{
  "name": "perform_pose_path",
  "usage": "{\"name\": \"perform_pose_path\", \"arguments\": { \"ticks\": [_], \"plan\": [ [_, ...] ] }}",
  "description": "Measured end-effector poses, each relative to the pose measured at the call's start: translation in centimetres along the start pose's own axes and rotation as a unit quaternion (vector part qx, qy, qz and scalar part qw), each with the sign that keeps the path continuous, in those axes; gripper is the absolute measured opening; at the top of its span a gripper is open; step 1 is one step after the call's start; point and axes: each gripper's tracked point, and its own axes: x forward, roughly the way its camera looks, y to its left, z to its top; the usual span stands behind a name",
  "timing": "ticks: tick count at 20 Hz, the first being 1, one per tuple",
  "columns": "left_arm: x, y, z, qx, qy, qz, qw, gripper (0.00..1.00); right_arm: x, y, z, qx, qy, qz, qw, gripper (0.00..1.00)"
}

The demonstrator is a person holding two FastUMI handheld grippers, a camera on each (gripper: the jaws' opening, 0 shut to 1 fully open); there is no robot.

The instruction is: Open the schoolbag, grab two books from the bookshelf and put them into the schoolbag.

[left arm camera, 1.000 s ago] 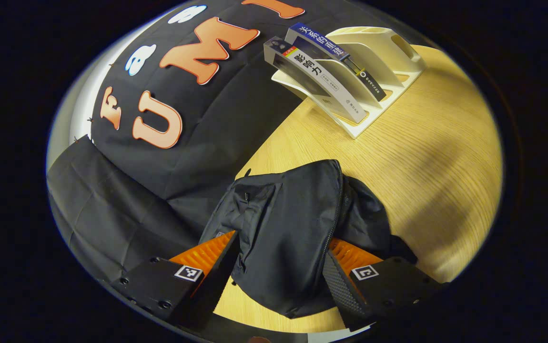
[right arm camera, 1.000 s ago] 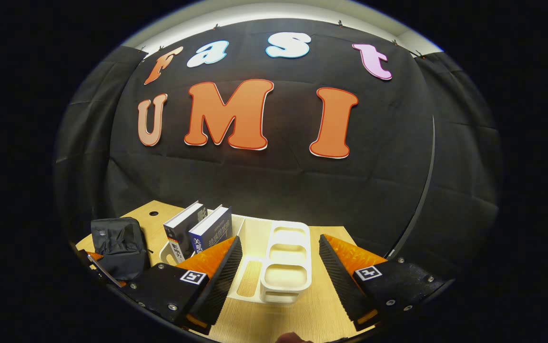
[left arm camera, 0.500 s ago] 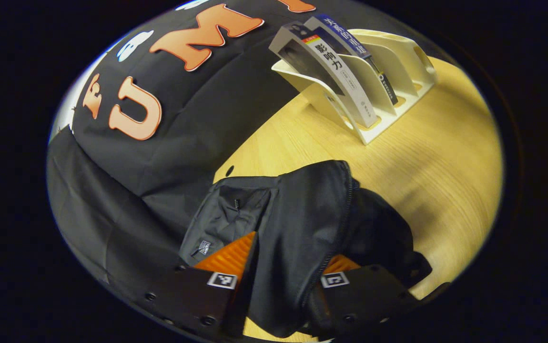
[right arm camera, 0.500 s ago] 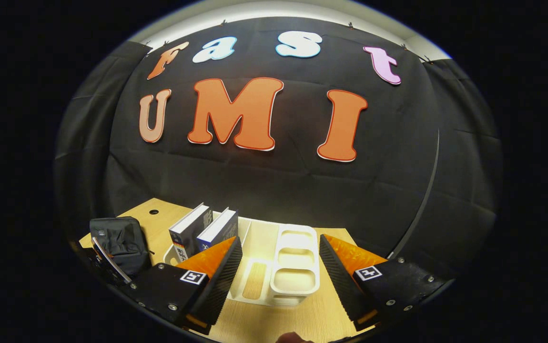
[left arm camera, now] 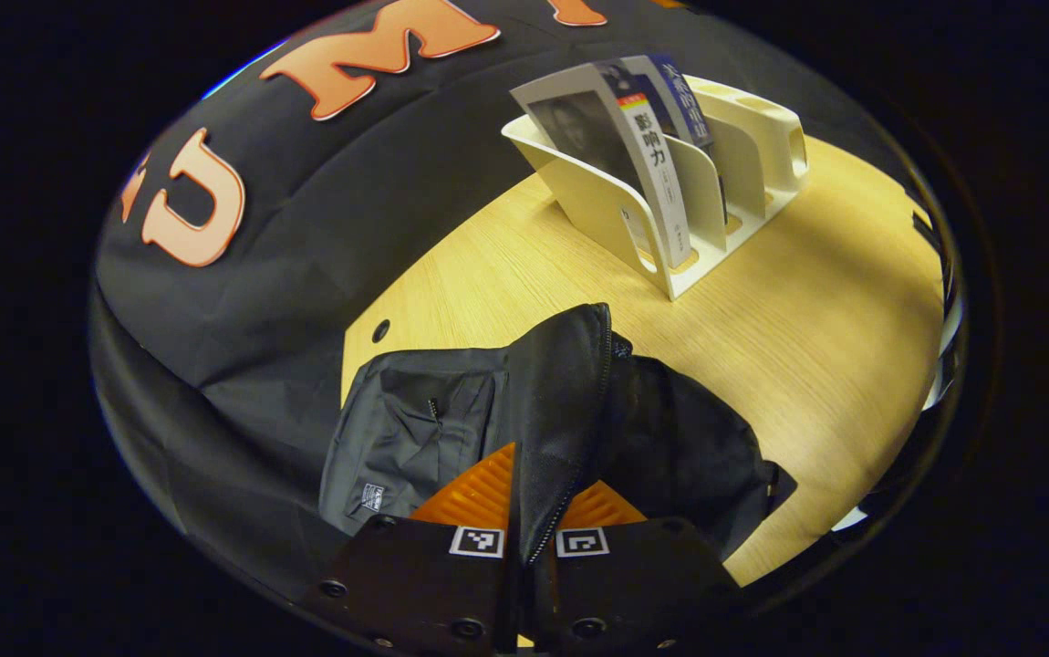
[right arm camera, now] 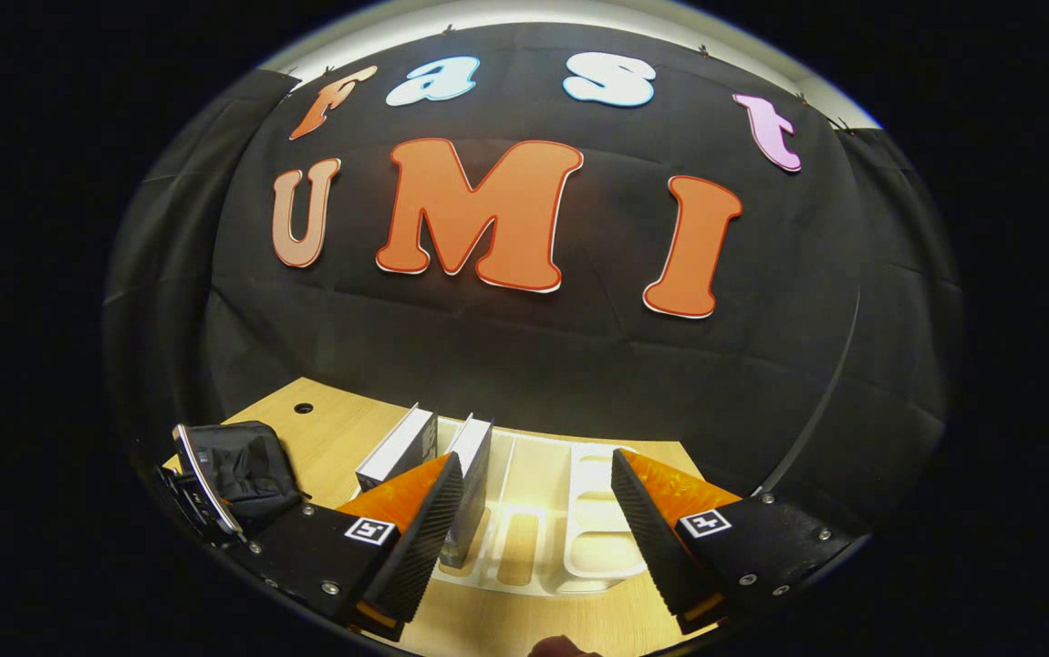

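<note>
The black schoolbag [left arm camera: 451,420] lies on the wooden table [left arm camera: 807,310], its zip seam running up the middle. My left gripper [left arm camera: 534,497] is shut on a fold of the bag's fabric along that zip. Two books [left arm camera: 643,137] stand upright in the white bookshelf [left arm camera: 743,155] at the back of the table. In the right gripper view, my right gripper [right arm camera: 534,520] is open above the table, in front of the white bookshelf [right arm camera: 579,538] with the two books [right arm camera: 433,456] just left of its gap. The schoolbag [right arm camera: 242,465] lies far left, with the other gripper [right arm camera: 201,493] at it.
A small round hole [left arm camera: 381,326] sits in the table near the black cloth wall. Bare wood lies to the right of the bag and in front of the bookshelf. The table's right edge [left arm camera: 930,383] shows at the far right.
My left gripper's fingers closed in on the bag's fabric at the zip and moved forward over the bag. My right gripper drifted closer to the bookshelf, still open.
</note>
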Motion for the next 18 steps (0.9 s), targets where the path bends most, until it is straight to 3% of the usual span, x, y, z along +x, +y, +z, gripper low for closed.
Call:
{"name": "perform_pose_path", "arguments": {
  "ticks": [11,18],
  "plan": [
    [-2.5,5.2,2.0,-0.015,0.003,-0.087,0.996,0.07,3.6,4.6,2.1,-0.043,0.043,0.001,0.998,0.97],
    [-3.3,8.0,3.2,-0.064,0.023,-0.179,0.981,0.07,6.6,7.4,2.5,-0.037,0.104,0.017,0.994,0.98]
  ]
}}
